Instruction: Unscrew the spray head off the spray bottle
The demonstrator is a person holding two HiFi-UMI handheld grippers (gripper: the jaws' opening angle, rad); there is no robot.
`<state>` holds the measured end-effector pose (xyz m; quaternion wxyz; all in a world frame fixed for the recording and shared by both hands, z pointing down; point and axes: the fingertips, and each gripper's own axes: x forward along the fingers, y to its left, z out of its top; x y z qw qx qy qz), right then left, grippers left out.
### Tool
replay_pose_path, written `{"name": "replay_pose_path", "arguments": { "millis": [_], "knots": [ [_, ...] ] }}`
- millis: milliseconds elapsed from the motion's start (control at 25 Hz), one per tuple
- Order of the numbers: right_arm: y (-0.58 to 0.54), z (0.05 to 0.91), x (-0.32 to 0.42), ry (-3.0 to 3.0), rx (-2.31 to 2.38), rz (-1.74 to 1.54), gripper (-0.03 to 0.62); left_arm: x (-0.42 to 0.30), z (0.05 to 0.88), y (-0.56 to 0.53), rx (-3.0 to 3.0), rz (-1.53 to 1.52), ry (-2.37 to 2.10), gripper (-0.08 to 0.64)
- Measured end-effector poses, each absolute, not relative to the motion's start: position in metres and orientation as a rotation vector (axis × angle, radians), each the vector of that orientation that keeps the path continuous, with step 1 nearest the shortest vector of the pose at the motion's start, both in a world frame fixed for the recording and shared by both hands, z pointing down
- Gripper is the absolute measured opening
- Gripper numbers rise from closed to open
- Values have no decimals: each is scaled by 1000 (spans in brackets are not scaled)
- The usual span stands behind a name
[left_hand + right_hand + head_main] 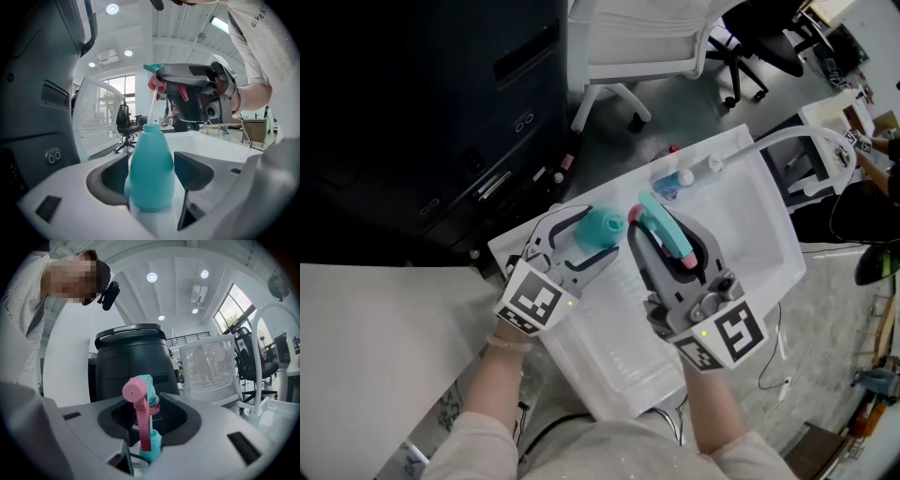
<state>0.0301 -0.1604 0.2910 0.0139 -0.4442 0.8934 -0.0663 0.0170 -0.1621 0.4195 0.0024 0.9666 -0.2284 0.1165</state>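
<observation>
White table [769, 225] set at slant. Small clear bottle [675, 180], blue cap, near its far edge. Dark cabinet [441, 112] left of table. White chair [647, 47], black chair [759, 47] beyond, on grey floor [694, 108].

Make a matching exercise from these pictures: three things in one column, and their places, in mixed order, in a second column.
Things:
1. teal plastic bottle
2. teal spray head with pink trigger
3. thin white dip tube

Places:
A. gripped in the right gripper
B. runs from the head down to the bottle's neck
C. gripped in the left gripper

Pairs: 1-C, 2-A, 3-B.
</observation>
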Motion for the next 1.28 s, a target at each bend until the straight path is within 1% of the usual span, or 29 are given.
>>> {"name": "replay_pose_path", "arguments": {
  "millis": [1280],
  "knots": [
    [-139, 254, 39, 2790, -1362, -215, 137, 10, 401, -161, 2970, 335, -788, 293]
  ]
}}
